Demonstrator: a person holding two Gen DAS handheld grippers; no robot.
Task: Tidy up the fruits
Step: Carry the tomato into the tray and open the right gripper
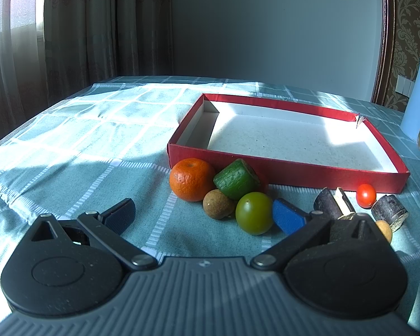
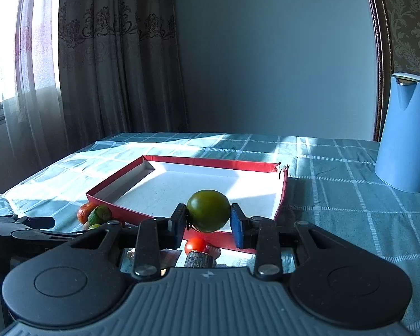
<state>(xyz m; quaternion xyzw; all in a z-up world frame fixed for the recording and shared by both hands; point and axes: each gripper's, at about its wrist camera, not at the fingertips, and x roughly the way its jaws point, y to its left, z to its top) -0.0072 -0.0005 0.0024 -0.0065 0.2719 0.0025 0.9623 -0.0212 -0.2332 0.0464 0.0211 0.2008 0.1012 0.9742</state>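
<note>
Jaws: right gripper point(image 2: 208, 219) clamped on green tomato point(image 2: 208, 210) at its widest girth; left gripper point(image 1: 204, 214) spread wide, empty. Tomato prob. light, smooth, slippery, bruisable — squeeze gently.

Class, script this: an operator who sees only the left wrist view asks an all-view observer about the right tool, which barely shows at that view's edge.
Operator: What is the right tool doing?
Observer: The right tool is shut on a green tomato, one pad on each side.
Operator: My view cuts off the pale thing right of the box. What is it?
Observer: A tall blue jug, standing upright, apart from the box.
</note>
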